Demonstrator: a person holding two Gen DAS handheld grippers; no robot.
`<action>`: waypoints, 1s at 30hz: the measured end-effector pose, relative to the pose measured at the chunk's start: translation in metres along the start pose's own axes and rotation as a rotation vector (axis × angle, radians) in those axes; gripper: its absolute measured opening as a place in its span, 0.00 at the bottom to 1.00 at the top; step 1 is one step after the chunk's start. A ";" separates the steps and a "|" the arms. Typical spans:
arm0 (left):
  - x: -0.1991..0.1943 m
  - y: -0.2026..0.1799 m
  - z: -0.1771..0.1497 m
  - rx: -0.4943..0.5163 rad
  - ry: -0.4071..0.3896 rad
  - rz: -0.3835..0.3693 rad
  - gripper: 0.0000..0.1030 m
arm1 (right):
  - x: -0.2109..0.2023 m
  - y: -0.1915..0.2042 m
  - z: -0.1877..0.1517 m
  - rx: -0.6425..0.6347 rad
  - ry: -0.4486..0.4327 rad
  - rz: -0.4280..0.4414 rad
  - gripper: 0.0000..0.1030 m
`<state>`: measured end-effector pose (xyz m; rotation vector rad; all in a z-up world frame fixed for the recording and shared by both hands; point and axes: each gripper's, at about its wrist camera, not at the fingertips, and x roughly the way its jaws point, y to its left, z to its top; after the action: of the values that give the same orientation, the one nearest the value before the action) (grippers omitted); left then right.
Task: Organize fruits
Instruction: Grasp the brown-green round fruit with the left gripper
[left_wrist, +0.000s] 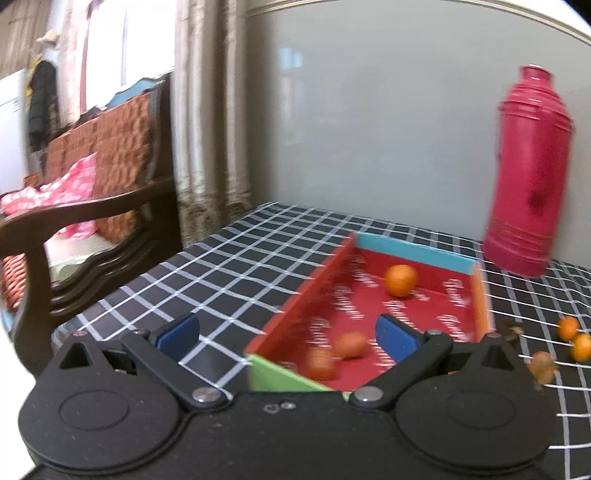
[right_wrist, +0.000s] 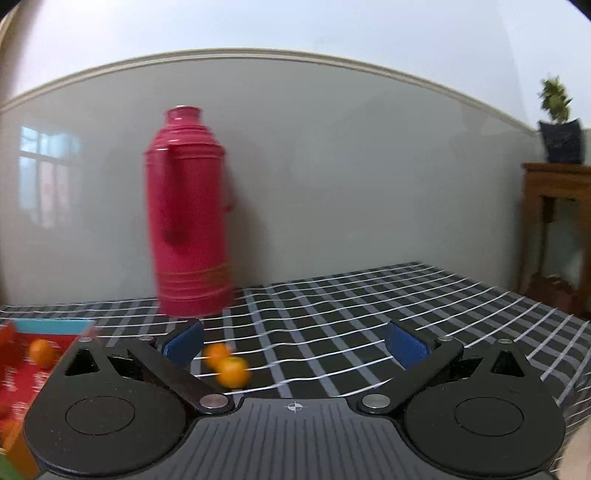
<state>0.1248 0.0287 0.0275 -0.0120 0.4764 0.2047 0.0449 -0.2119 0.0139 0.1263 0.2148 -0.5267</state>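
Left gripper (left_wrist: 288, 338) is spread wide w/ nothing between its pads, hovering at the near end of the red tray (left_wrist: 480, 295), lower centre of the left wrist view. Three small oranges already sit in the tray: one (left_wrist: 400, 280) near the far wall, two (left_wrist: 351, 344) close to the gripper, prob. dropped there as the collecting spot. Right gripper (right_wrist: 295, 345) is also fully released and empty, pointing across the checked desk (right_wrist: 332, 314); two loose oranges (right_wrist: 232, 371) lie just inside its left finger, lower centre, below the pink thermos (right_wrist: 188, 221). They look like the next pick.

Left gripper (left_wrist: 288, 332) and right gripper (right_wrist: 295, 345): jaws wide apart, empty.
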 end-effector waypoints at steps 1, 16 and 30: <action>-0.002 -0.006 -0.001 0.010 -0.008 -0.014 0.93 | -0.002 -0.003 -0.001 -0.008 -0.005 -0.017 1.00; -0.042 -0.119 -0.039 0.277 -0.138 -0.292 0.93 | -0.012 -0.070 -0.006 -0.062 -0.050 -0.321 1.00; -0.004 -0.186 -0.058 0.319 0.012 -0.368 0.66 | -0.012 -0.097 -0.005 -0.068 -0.035 -0.342 1.00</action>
<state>0.1316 -0.1580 -0.0292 0.2101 0.5056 -0.2333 -0.0159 -0.2884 0.0055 0.0129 0.2217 -0.8597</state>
